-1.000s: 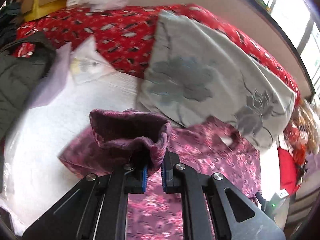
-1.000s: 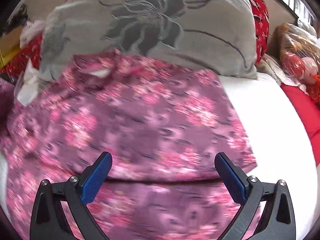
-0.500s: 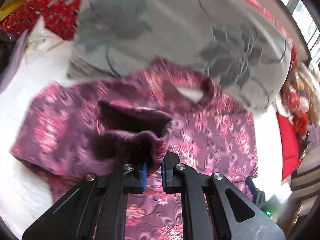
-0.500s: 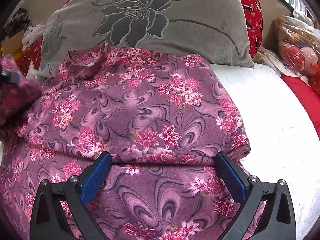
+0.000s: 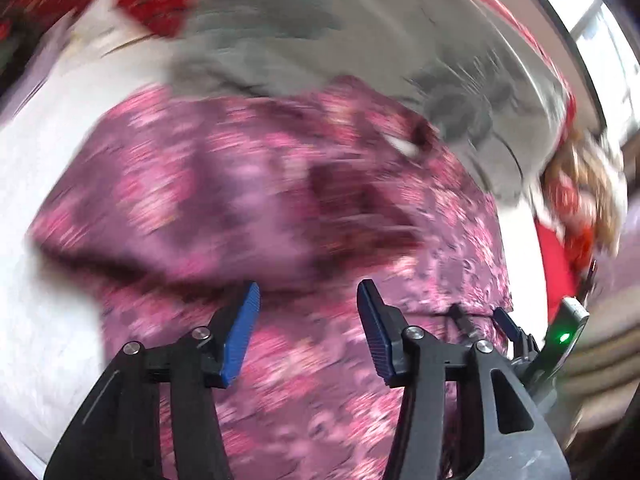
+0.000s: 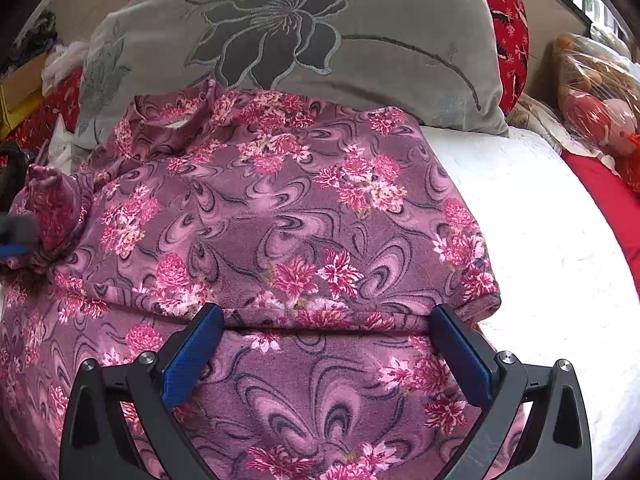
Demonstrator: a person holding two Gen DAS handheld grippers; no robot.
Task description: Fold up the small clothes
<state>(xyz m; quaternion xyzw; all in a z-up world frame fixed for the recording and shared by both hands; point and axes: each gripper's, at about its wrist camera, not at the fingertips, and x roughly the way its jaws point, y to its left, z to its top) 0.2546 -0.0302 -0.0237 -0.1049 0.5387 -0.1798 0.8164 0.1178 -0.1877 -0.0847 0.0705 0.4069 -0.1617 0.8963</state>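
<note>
A purple fleece top with pink flowers lies spread on the white bed, its collar toward the pillow. In the blurred left wrist view the same top fills the middle. My left gripper hovers just above it with its jaws opening and nothing pressed between the pads. The sleeve cuff sits bunched at the left edge of the right wrist view, where a blue pad of the left gripper shows beside it. My right gripper stands wide open over a fold across the top's lower part.
A grey pillow with a dark flower leans behind the top. Red patterned bedding lies behind it. Bagged soft toys and a red cloth sit at the right. White cloth lies at the far left.
My left gripper carried the sleeve cuff rightward and down over the top, then its jaws spread and let the cuff go. The right gripper has stayed in place, open.
</note>
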